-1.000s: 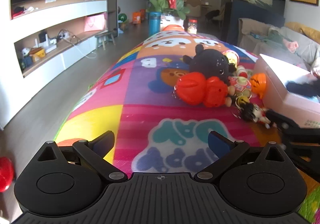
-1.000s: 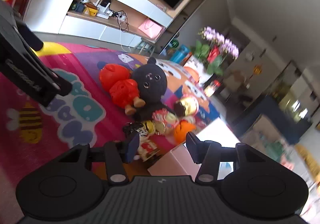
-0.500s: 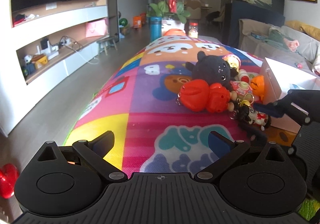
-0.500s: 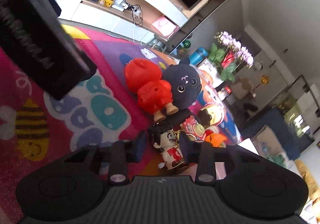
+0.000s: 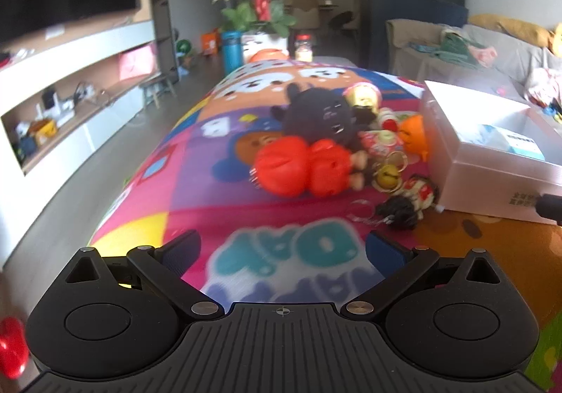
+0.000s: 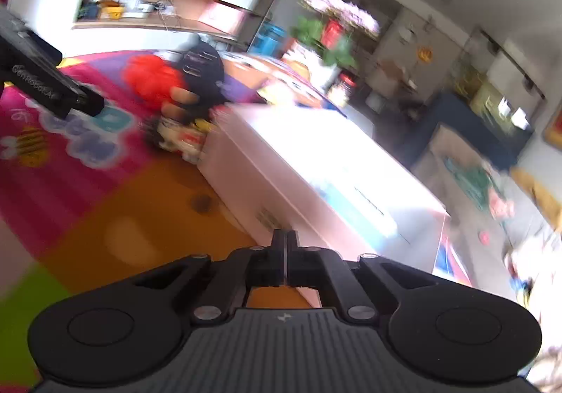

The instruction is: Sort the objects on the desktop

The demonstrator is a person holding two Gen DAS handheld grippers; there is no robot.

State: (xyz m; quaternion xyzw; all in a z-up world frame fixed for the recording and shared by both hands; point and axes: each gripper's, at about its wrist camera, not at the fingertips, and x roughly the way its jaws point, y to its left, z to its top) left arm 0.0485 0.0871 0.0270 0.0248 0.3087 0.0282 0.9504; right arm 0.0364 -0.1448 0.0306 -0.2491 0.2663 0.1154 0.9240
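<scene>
Left wrist view: a colourful cartoon mat (image 5: 210, 154) covers the tabletop, and the toys lie in a heap on its right half. The largest thing on it is a white open box (image 5: 491, 161) at the right edge, with a white and blue packet inside. Just left of the box sits a black plush toy (image 5: 316, 115), and in front of it, touching, lies a red doll (image 5: 302, 168) on its side. Beside these are an orange figure (image 5: 414, 136), a gold-headed figure (image 5: 361, 96) and a yellow bell keyring (image 5: 386, 177). A small dark-haired doll keychain (image 5: 407, 200) lies on the mat close to the box's front corner, held by nothing. The left gripper (image 5: 281, 249) hovers over the mat's near end with its fingers spread wide and nothing between them.

In the blurred right wrist view, the right gripper (image 6: 285, 245) points at the box's near wall (image 6: 267, 182), its fingers pressed together and empty.
</scene>
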